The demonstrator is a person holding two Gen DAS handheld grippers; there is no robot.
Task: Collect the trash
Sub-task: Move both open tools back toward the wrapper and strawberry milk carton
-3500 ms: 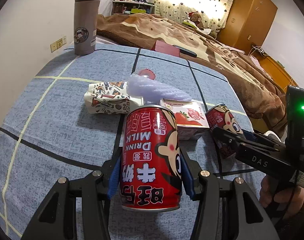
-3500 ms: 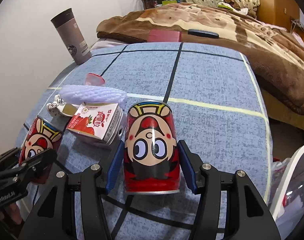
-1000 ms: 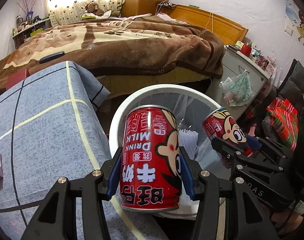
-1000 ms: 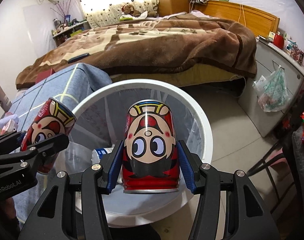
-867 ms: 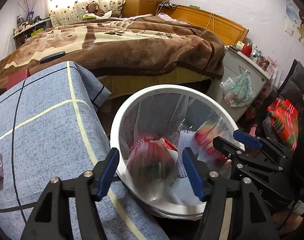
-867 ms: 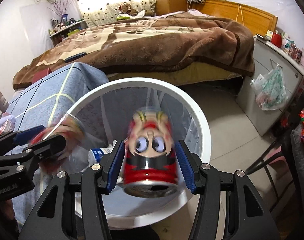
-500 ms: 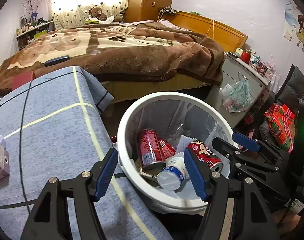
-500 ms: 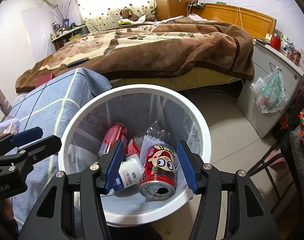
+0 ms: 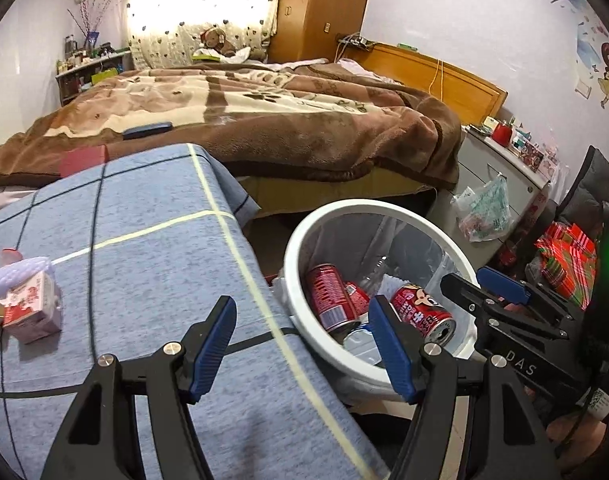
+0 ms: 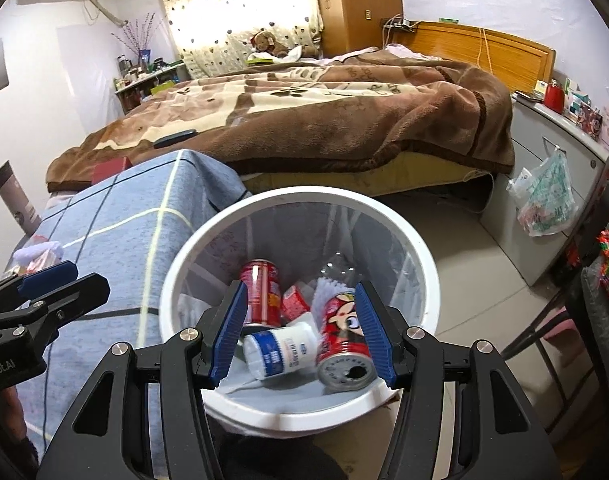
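A white bin (image 9: 368, 205) (image 10: 304, 194) stands on the floor beside the table with the blue checked cloth (image 9: 144, 260) (image 10: 116, 216). In the bin lie a plain red can (image 9: 328, 296) (image 10: 260, 292), a red cartoon can (image 9: 420, 312) (image 10: 342, 332) and a white bottle (image 10: 280, 350). My left gripper (image 9: 302, 320) (image 10: 84, 276) is open and empty over the table's edge. Above the bin hangs my right gripper (image 10: 300, 300) (image 9: 466, 280), open and holding nothing. A strawberry milk carton (image 9: 30, 308) and white foam net (image 9: 16, 276) lie on the table.
A bed with a brown blanket (image 9: 284, 120) fills the back. A grey cabinet (image 10: 552, 184) with a hanging plastic bag (image 10: 544, 200) stands right of the bin. A dark chair (image 10: 600, 304) is at far right. A thermos (image 10: 14, 196) stands at the table's far left.
Both grippers opened and let their red cans fall into the bin, where they now lie. My left gripper has since swung left, from over the bin toward the table.
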